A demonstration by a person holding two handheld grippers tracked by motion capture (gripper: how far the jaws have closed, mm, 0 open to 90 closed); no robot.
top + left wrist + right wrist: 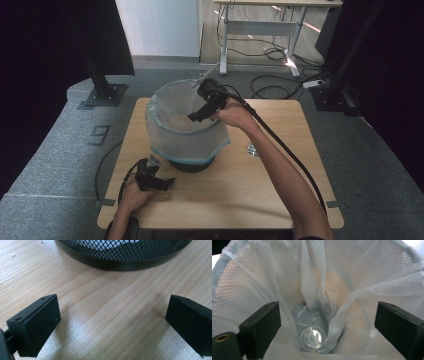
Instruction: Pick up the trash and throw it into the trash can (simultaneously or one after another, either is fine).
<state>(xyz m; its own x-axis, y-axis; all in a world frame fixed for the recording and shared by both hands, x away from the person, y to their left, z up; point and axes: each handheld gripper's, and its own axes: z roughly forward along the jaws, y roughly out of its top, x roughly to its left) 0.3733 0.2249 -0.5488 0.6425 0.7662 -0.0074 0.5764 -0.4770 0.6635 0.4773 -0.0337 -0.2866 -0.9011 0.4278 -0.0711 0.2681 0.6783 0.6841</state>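
Lab or office: grey carpet (45,165), height-adjustable desk (280,15), floor cables (272,52).

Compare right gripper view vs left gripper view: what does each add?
Right gripper view: inside of the white bag liner, with a clear round item at the bottom, between open jaws. Left gripper view: wooden tabletop and the black base rim of the mesh bin, jaws open over bare wood. Both share the bin's mesh and empty jaws.
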